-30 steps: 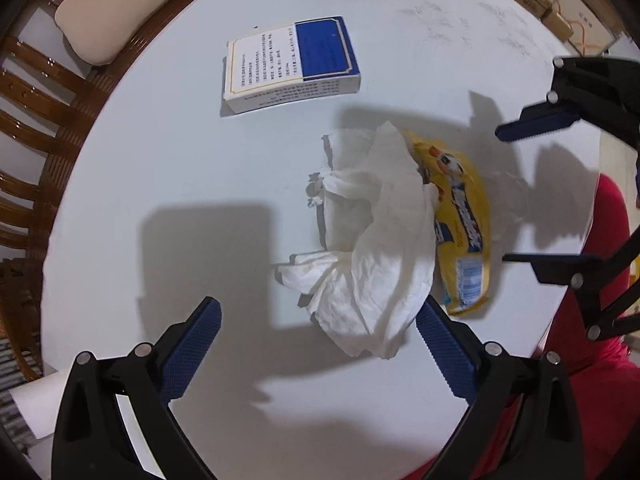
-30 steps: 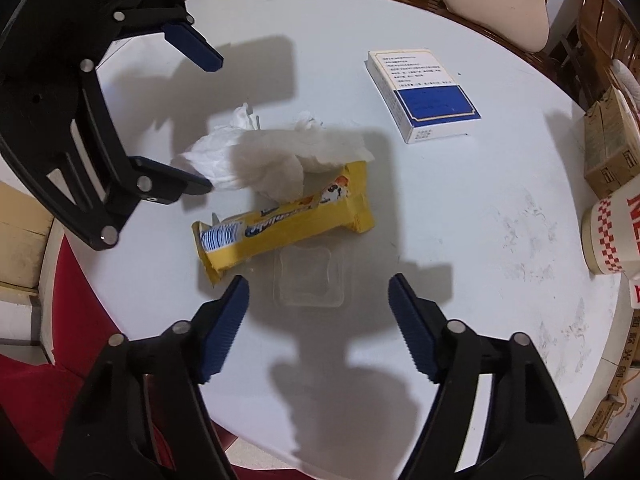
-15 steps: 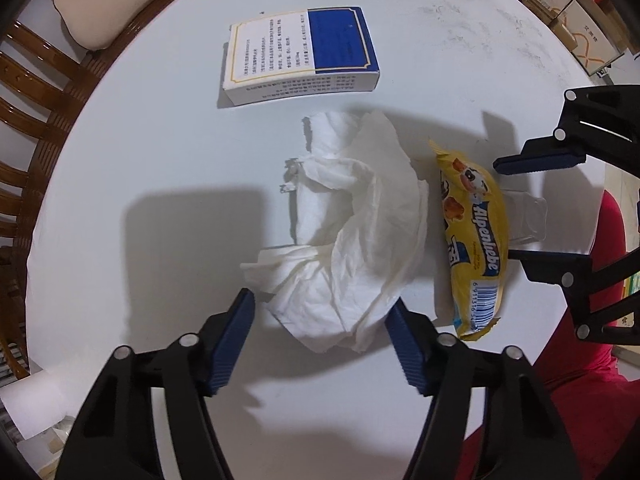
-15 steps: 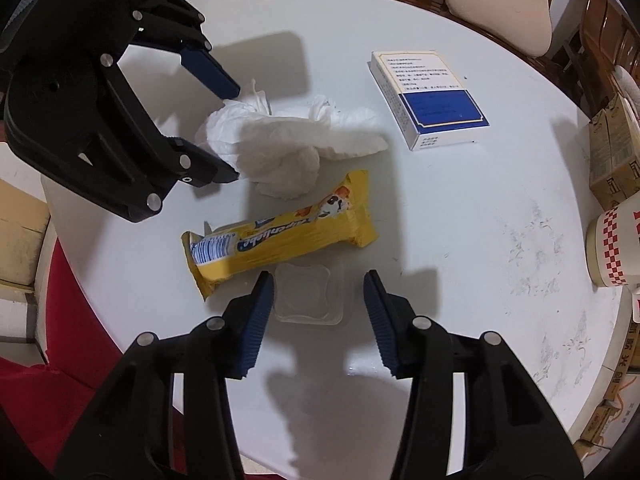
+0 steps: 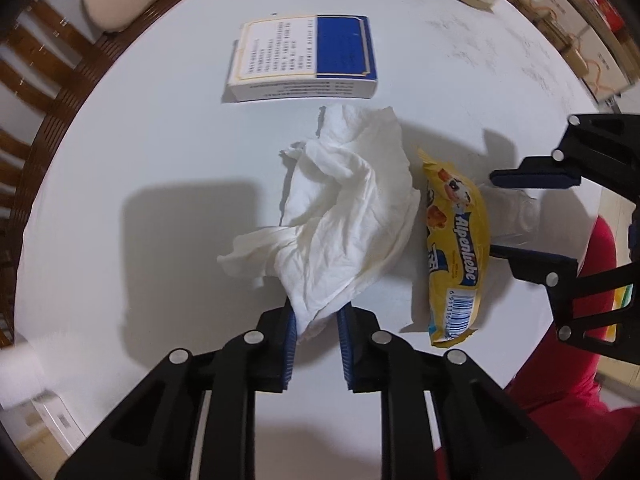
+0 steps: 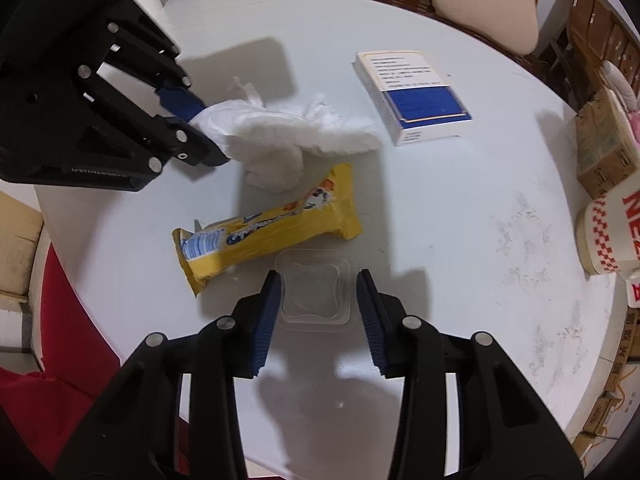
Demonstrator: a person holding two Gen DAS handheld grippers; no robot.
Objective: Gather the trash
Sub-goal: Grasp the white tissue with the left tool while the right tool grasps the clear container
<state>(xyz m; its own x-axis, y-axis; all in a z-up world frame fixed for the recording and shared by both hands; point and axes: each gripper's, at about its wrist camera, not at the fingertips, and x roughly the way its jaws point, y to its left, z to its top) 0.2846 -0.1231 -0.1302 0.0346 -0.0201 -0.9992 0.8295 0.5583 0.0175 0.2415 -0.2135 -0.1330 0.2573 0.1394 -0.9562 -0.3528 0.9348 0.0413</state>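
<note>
The left gripper [image 5: 316,322], black with blue ribbed pads, has just been closing and now pinches the near corner of a crumpled white paper tissue [image 5: 344,208] between its fingertips; in the right wrist view the same gripper [image 6: 200,128] comes in from the upper left with the tissue [image 6: 288,140] bunched at its tips. The right gripper [image 6: 318,292], of the same build, has its jaws pressed against the two sides of a small clear square plastic tray [image 6: 314,292], which sits on the table between the pads; in the left wrist view this gripper [image 5: 516,212] shows at the right edge with the tray [image 5: 516,210] faintly visible between its fingers.

Both pieces of trash rest on a round white table [image 5: 160,140]. Most of the tissue spreads away from the left gripper toward the middle of the table. Just beside it, on the side toward the right gripper, lies a long yellow candy wrapper printed "Alpenliebe" [image 5: 456,248], with a barcode at its near end. In the right wrist view the wrapper [image 6: 272,228] lies between the tissue and the clear tray, its edge close to the tray's far corner.

Beyond the tissue a flat white and blue cardboard box [image 5: 304,58] lies on the table, apart from the trash. A paper cup with a red checked pattern [image 6: 612,236] stands near the table's edge. Wooden chairs with a beige cushion [image 6: 484,6] ring the far side, and red cloth [image 5: 576,360] shows below the table rim.
</note>
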